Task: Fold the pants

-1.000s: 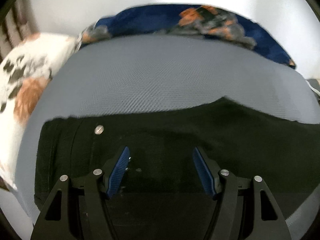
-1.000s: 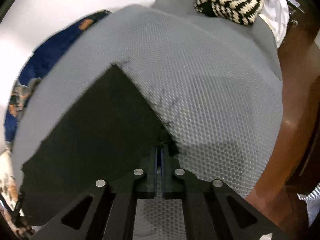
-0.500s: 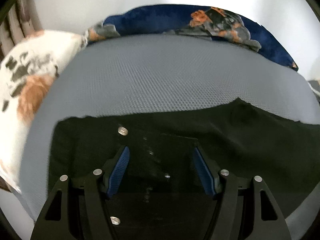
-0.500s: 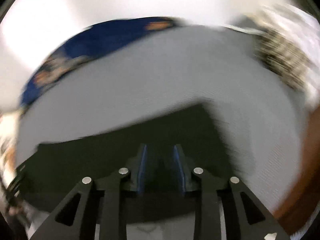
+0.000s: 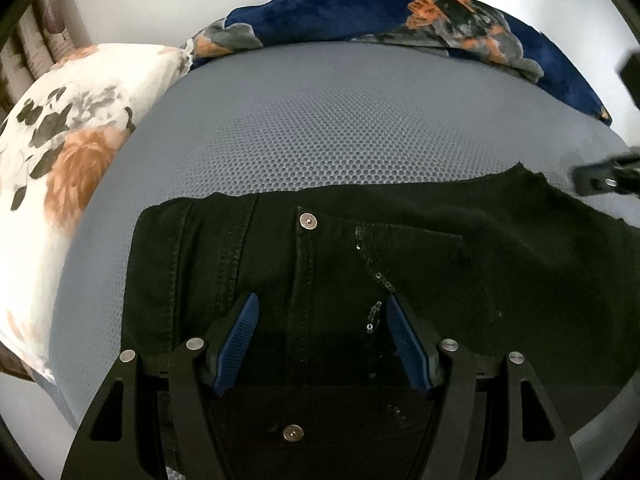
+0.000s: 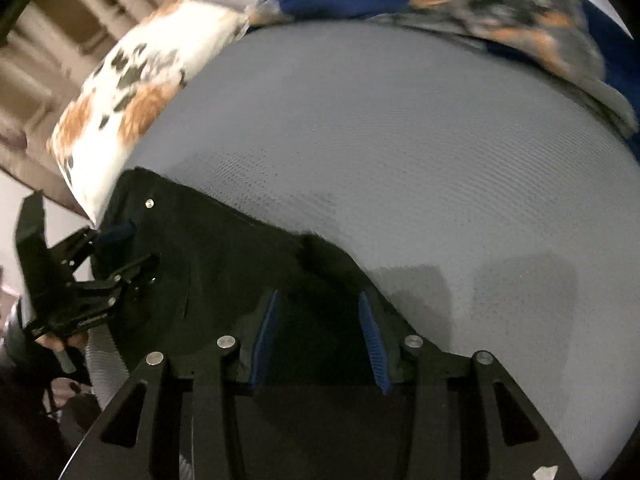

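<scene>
Left wrist | left hand-held gripper (image 5: pixel 322 320) wide over black pants (image 5: pixel 400 248) | right hand-held gripper (image 6: pixel 318 326) wide, seemingly tilted

A grey mesh mattress (image 5: pixel 320 128) has a white floral pillow (image 5: pixel 68 136) at its left end, touching a dark blue blanket (image 5: pixel 360 16) with orange patches along the far edge.

Two close wrist views over black pants (image 5: pixel 400 248), sharing grey mattress (image 5: pixel 340 120) and pillow (image 6: pixel 132 80).
</scene>
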A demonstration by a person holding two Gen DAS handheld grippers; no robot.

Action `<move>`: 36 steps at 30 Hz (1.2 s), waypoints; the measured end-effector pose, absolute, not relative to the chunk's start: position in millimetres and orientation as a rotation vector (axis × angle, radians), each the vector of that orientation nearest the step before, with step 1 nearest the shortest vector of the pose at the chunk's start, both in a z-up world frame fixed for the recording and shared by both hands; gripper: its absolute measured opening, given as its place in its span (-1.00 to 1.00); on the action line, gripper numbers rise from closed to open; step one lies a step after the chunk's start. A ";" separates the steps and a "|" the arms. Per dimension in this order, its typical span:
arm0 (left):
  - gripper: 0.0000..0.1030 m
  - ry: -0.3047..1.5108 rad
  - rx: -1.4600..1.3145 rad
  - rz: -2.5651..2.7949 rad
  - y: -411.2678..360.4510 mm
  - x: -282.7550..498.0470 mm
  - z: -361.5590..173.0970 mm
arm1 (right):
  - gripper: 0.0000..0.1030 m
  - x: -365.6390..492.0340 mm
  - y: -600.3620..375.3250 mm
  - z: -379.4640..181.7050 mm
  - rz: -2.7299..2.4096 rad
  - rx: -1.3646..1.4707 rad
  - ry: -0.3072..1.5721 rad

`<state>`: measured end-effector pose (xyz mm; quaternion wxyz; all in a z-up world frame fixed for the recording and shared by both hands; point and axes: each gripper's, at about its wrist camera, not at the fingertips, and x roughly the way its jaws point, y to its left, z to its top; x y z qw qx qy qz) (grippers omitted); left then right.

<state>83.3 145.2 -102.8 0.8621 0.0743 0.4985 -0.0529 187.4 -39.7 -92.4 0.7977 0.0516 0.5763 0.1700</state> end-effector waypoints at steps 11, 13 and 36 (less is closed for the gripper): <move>0.35 1.049 0.149 -0.088 142.9 88.3 -104.9 | -0.87 214.1 -22.0 -107.5 0.438 0.062 1.241; 0.35 1.048 0.154 -0.084 141.8 88.4 -104.5 | -0.90 217.5 -24.7 -108.3 0.382 0.057 1.213; 0.35 1.009 0.179 -0.096 83.2 81.7 -86.2 | -0.33 86.4 -127.4 -84.4 -0.028 0.073 1.169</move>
